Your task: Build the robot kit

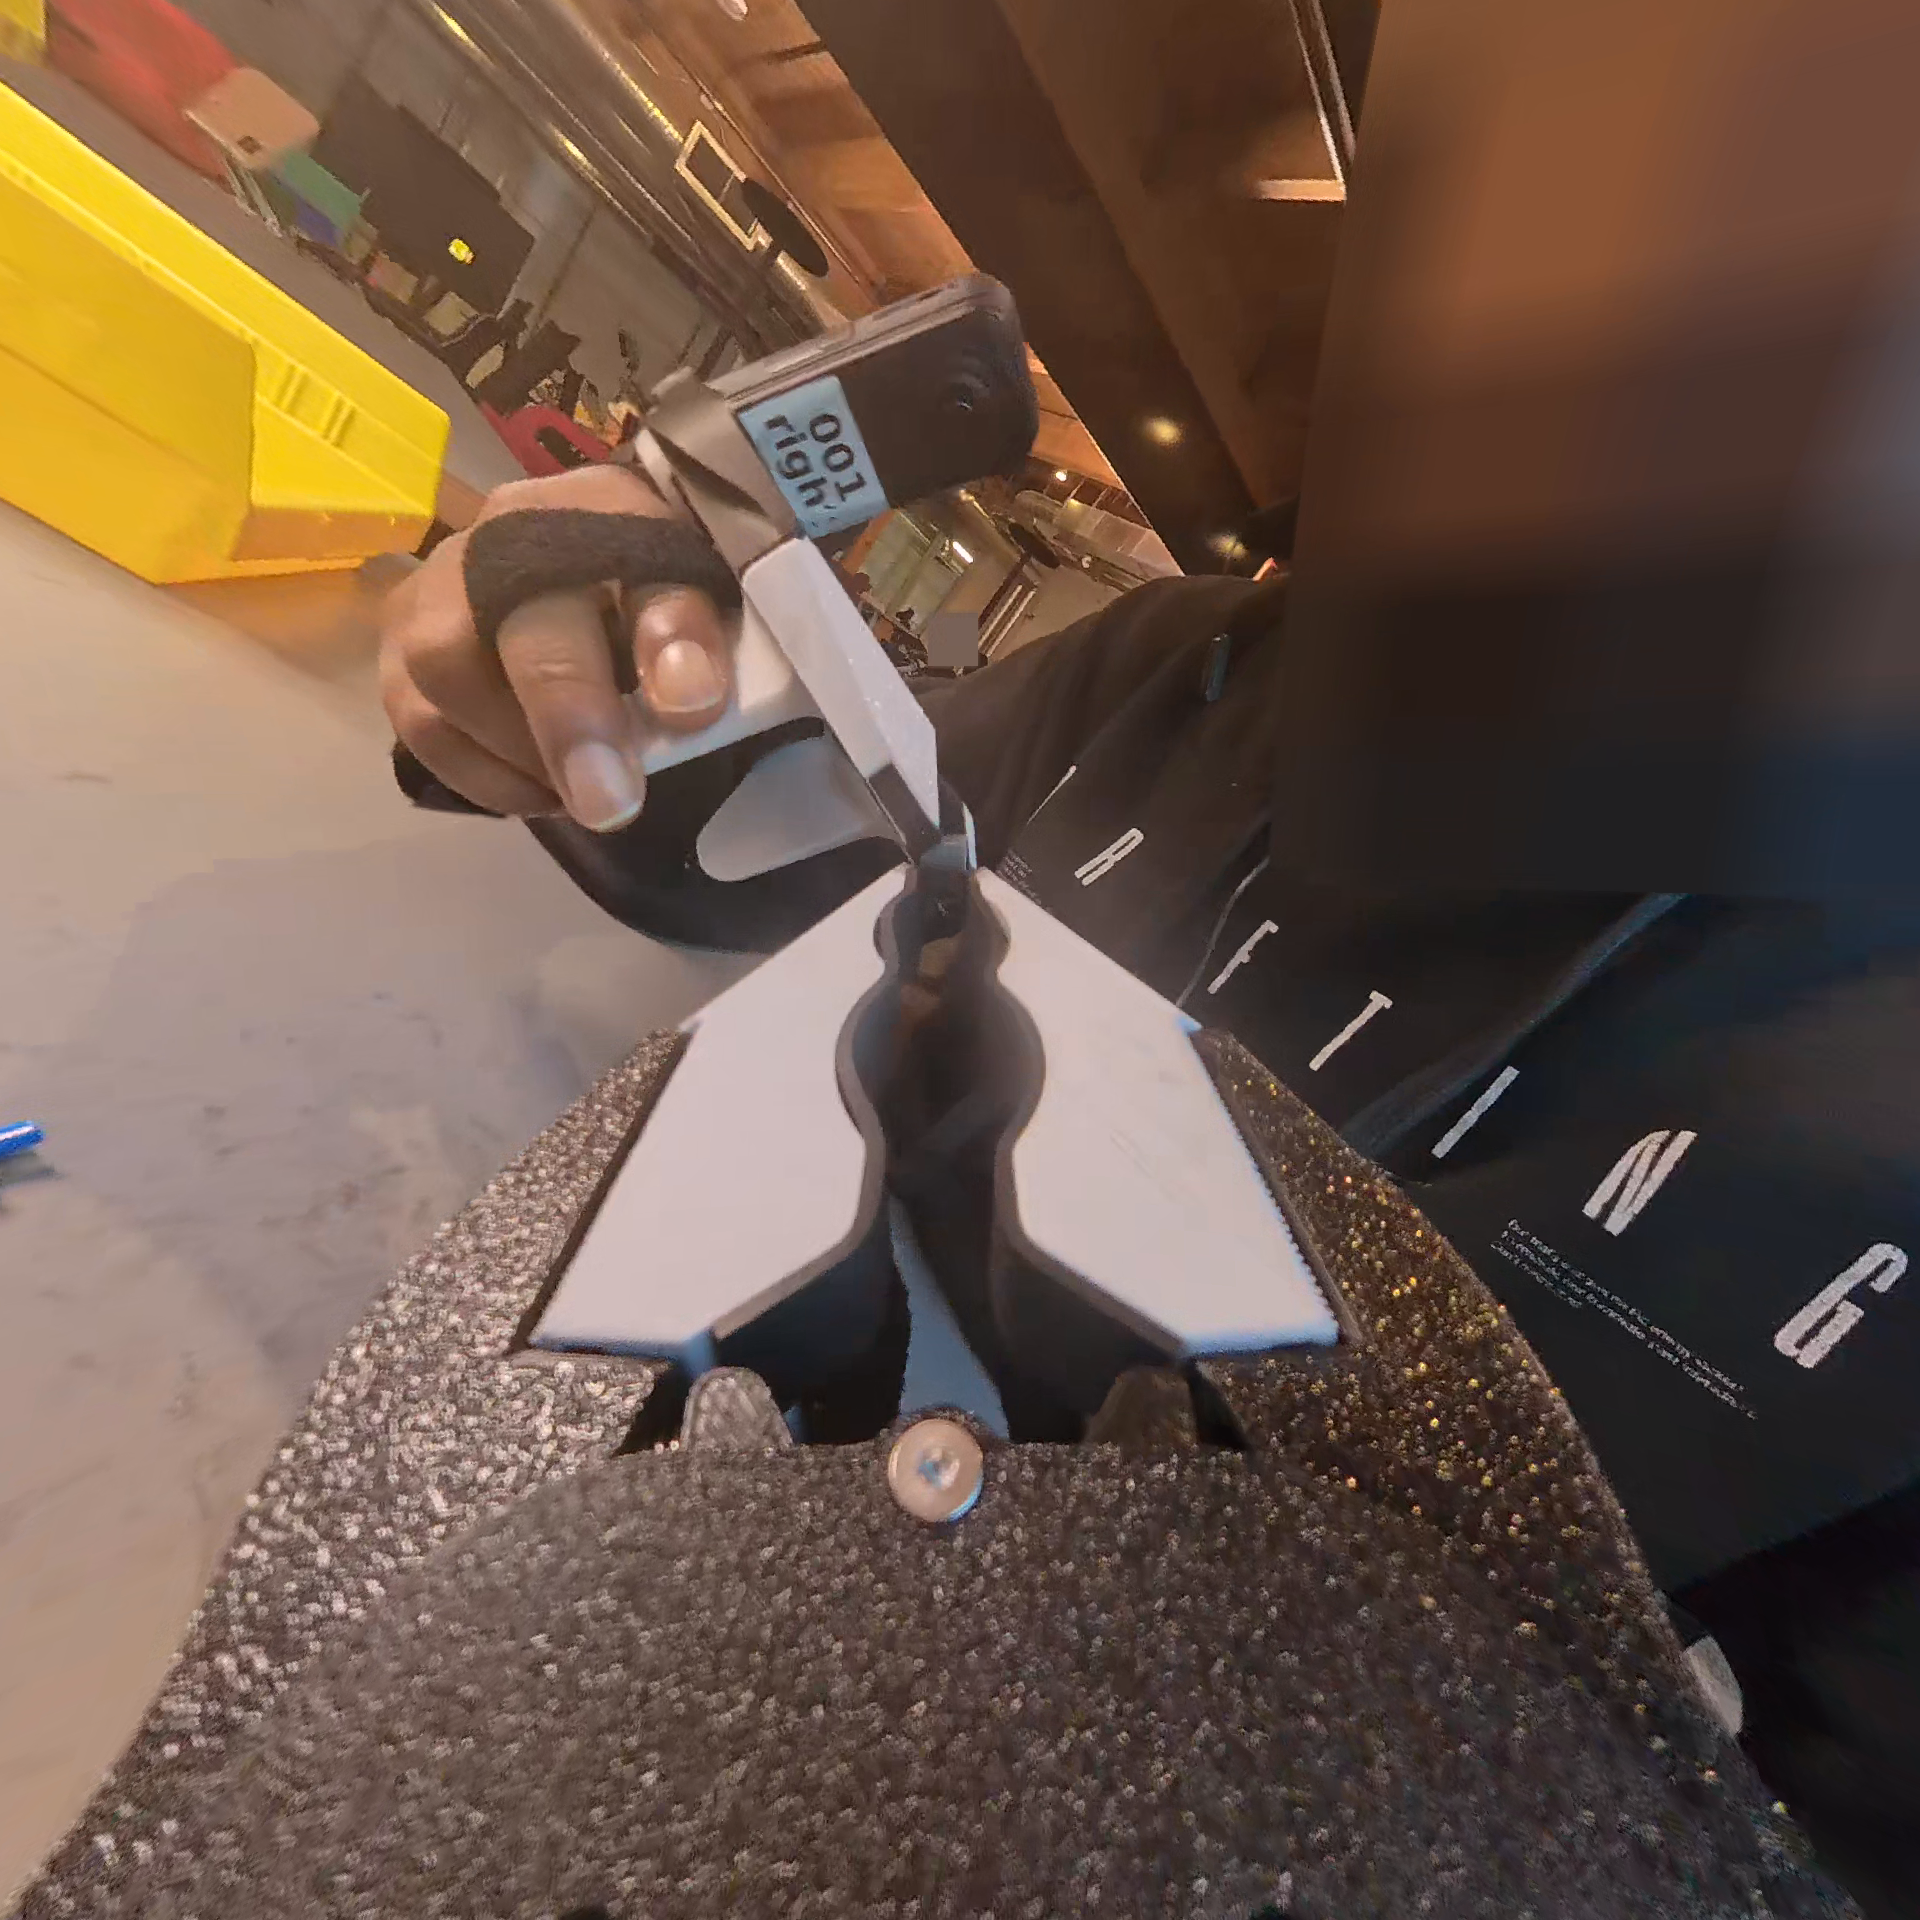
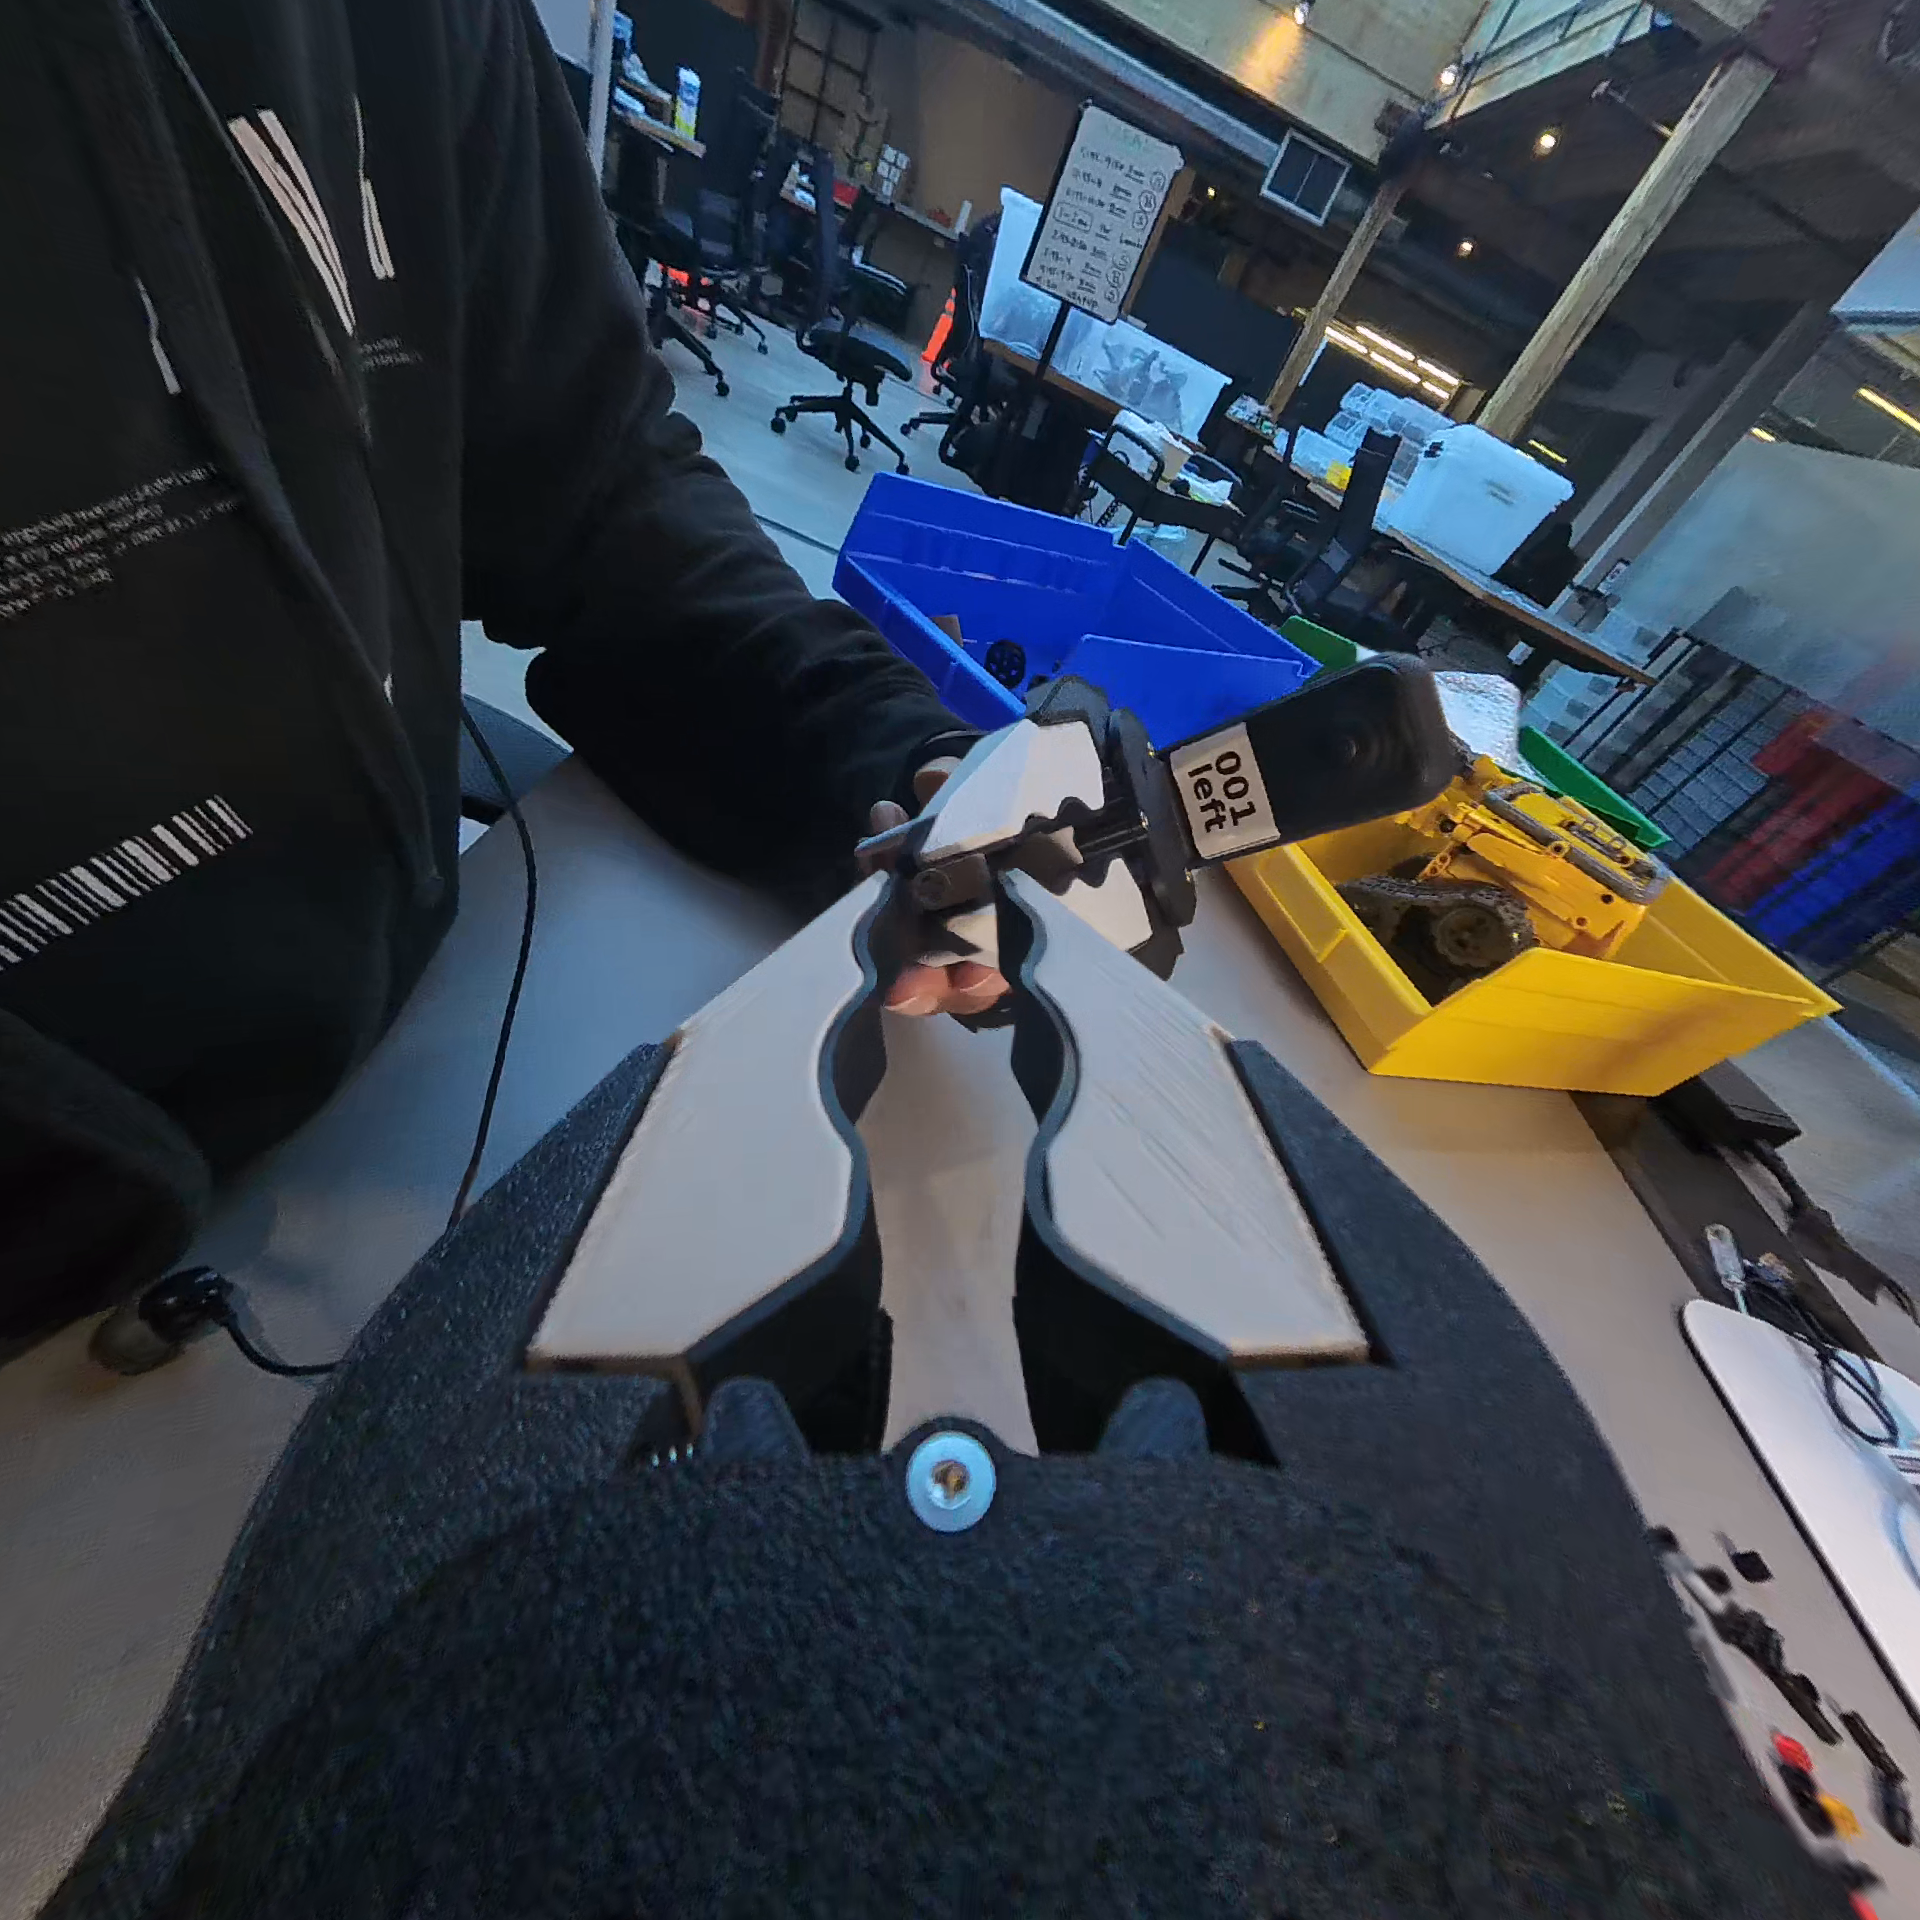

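Held tip to tip over the tabletop [image 2: 644, 966], near the yellow bin [image 2: 1558, 1029]: left tool [image 1: 935, 894] and right tool [image 2: 940, 894] both pinched on one small dark part [image 1: 940, 925], seemingly to steady it from both ends.

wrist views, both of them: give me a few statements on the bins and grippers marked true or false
1. The yellow bin holds a yellow tracked toy vehicle. True.
2. The blue bin stands nearer the camera than the yellow bin. False: it stands farther back, beyond the grippers.
3. The left gripper and the right gripper meet tip to tip above the table. True.
4. The left gripper's jaws are spread wide with nothing between them. False: they stand close together, around a small dark part.
5. The person's sleeve is white. False: it is black.
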Tool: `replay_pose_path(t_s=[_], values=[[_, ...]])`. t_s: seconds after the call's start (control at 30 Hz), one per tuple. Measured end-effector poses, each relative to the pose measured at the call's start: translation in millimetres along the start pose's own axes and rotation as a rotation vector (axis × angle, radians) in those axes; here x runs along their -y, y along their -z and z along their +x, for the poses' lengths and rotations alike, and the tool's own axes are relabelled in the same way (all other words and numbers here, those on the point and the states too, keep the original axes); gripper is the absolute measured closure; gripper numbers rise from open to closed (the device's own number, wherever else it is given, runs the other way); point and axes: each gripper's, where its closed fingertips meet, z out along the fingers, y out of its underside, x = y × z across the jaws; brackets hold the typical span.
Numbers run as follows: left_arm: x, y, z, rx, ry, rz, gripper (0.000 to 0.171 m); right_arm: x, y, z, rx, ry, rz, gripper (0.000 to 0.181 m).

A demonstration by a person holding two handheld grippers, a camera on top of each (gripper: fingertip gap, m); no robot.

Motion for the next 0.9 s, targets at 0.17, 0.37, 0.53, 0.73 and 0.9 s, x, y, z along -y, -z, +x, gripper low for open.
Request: replay_pose_path(t_s=[0.17, 0.37, 0.53, 0.73, 0.9], values=[[-2, 5, -19, 0.083, 0.094, -0.001, 0.165, -19, 2, 7, -0.06, 0.129, -0.129, 0.165], [2, 14, -38, 0.173, 0.182, 0.054, 0.165, -38, 4, 18, -0.125, 0.168, -0.197, 0.166], [14, 24, -47, 0.24, 0.177, 0.136, 0.164, -45, 3, 36, -0.226, 0.075, -0.15, 0.166], [18, 30, -55, 0.3, 0.175, 0.167, 0.165, -50, 2, 44, -0.277, 0.064, -0.159, 0.166], [15, 42, -69, 0.451, 0.096, 0.111, 0.165, -69, 5, 44, -0.233, -0.07, -0.255, 0.162]])
